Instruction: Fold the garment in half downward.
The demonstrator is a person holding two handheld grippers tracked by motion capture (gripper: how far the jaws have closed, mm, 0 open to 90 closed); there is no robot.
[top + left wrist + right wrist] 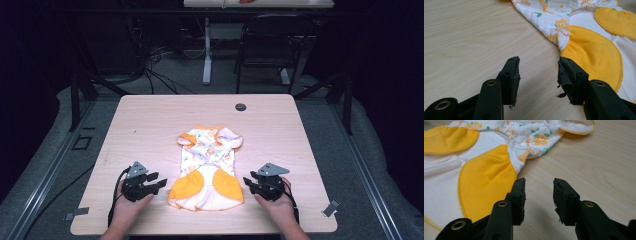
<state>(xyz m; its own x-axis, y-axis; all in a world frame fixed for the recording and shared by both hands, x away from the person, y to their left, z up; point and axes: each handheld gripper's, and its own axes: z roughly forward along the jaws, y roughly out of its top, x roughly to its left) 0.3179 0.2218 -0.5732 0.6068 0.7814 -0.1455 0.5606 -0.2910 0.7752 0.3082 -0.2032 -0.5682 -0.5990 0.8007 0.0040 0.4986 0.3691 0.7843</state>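
High: garment [207,167] mid-table, my claws flank its near end | Left claw [539,75]: spread, empty, just left of cloth | Right claw [539,195]: spread, empty | Risk: probably pinching one layer, cloth bunching

The little quilted baby garment [207,167] is white with orange flowers, green leaves and orange lettering, plus big plain yellow-orange patches and yellow piping. The wooden bench [150,125] is pale beige with faint grain, and both grippers have matte black fingers [510,77].
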